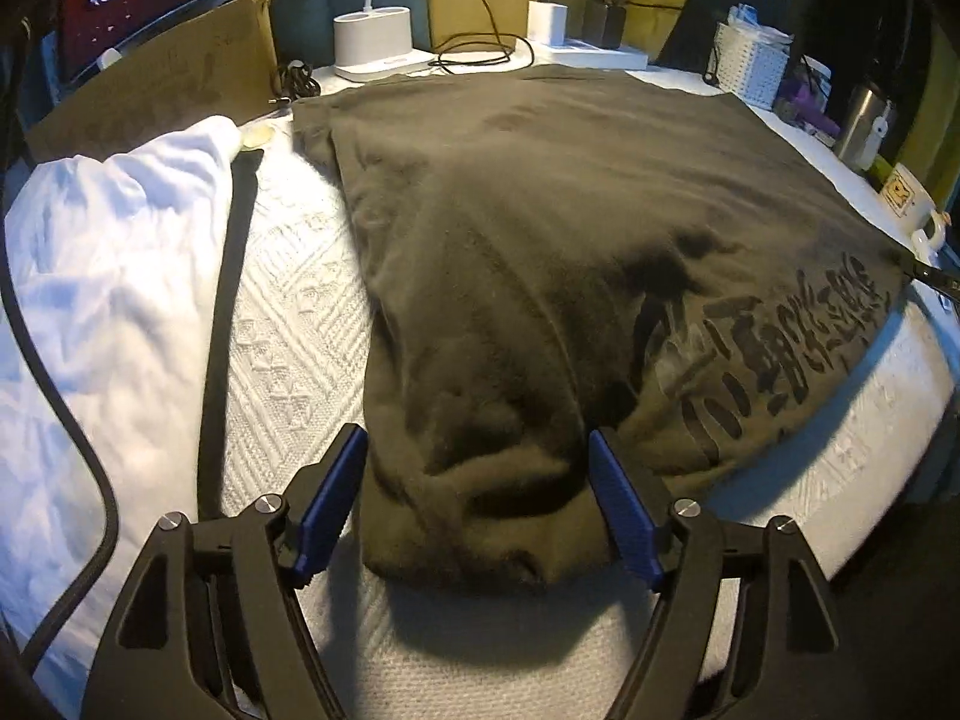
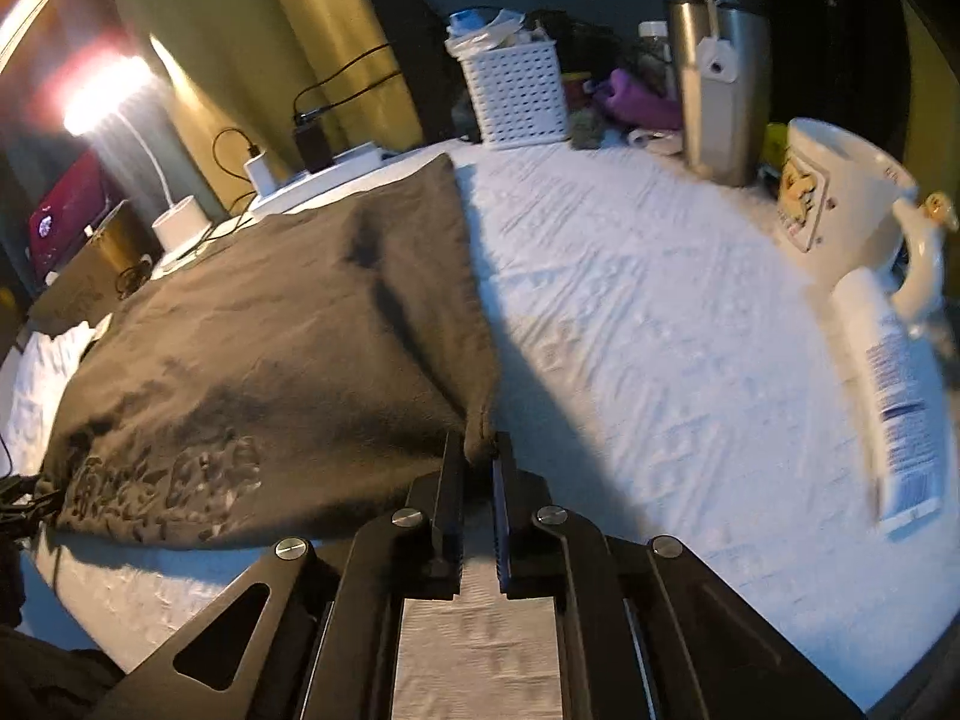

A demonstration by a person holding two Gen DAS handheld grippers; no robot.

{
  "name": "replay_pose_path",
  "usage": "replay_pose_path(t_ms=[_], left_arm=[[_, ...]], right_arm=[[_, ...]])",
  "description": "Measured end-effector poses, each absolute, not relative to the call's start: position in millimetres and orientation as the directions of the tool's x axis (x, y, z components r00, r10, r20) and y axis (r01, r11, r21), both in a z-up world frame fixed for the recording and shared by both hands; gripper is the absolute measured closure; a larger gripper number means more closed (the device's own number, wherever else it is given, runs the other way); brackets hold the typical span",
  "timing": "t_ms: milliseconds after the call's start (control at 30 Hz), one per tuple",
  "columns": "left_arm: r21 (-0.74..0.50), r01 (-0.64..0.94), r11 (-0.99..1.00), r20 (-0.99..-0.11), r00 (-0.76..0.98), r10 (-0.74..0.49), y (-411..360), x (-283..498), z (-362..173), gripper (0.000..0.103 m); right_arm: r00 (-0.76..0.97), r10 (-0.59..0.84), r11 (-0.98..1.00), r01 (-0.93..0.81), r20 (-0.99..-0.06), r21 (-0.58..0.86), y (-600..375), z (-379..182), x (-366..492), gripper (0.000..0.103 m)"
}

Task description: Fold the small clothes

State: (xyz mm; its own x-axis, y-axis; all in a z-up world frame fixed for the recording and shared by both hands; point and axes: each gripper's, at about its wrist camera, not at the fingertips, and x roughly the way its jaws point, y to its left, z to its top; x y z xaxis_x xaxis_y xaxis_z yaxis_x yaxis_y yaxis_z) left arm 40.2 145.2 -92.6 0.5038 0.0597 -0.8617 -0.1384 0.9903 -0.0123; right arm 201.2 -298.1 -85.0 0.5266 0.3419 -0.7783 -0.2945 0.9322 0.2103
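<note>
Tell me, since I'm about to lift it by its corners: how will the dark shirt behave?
The dark shirt will probably sag limply; it already bunches between the left gripper's open fingers. Likely light: the right gripper pinches only one corner. It may drag across the textured cloth.

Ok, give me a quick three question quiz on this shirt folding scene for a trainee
1. True or false: the right gripper is shut on a corner of the dark T-shirt.
2. The left gripper is: A) shut on the shirt, B) open with bunched shirt fabric between its fingers, C) holding the mug.
3. Fill in: beside the white basket stands a steel ____.

Key: 1 true; 2 B; 3 flask.
</note>
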Motion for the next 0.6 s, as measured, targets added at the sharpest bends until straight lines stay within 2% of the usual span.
replay_pose_path(t_ms=[367,400,433,500,600], left_arm=[[0.003,-0.139,0.990,-0.893,0.446,0.065,150.2,45.5,-92.8,0.025],[0.006,-0.137,0.991,-0.898,0.434,0.065,150.1,45.3,-92.7,0.025],[0.008,-0.133,0.991,-0.905,0.421,0.064,150.0,44.0,-92.2,0.026],[0.012,-0.133,0.991,-0.912,0.406,0.066,151.9,44.8,-88.1,0.026],[0.027,-0.126,0.992,-0.883,0.461,0.082,151.7,48.9,-72.1,0.026]], right_arm=[[0.538,0.273,0.949,-0.288,-0.798,0.131,-303.9,-95.0,202.6,0.096],[0.544,0.260,0.952,-0.282,-0.798,0.118,-304.8,-94.7,202.1,0.086],[0.555,0.232,0.959,-0.267,-0.799,0.093,-305.5,-94.5,201.7,0.068],[0.575,0.180,0.971,-0.236,-0.798,0.049,-309.8,-94.0,201.8,0.048],[0.580,0.180,0.976,-0.203,-0.795,0.072,-321.0,-91.6,204.8,0.048]])
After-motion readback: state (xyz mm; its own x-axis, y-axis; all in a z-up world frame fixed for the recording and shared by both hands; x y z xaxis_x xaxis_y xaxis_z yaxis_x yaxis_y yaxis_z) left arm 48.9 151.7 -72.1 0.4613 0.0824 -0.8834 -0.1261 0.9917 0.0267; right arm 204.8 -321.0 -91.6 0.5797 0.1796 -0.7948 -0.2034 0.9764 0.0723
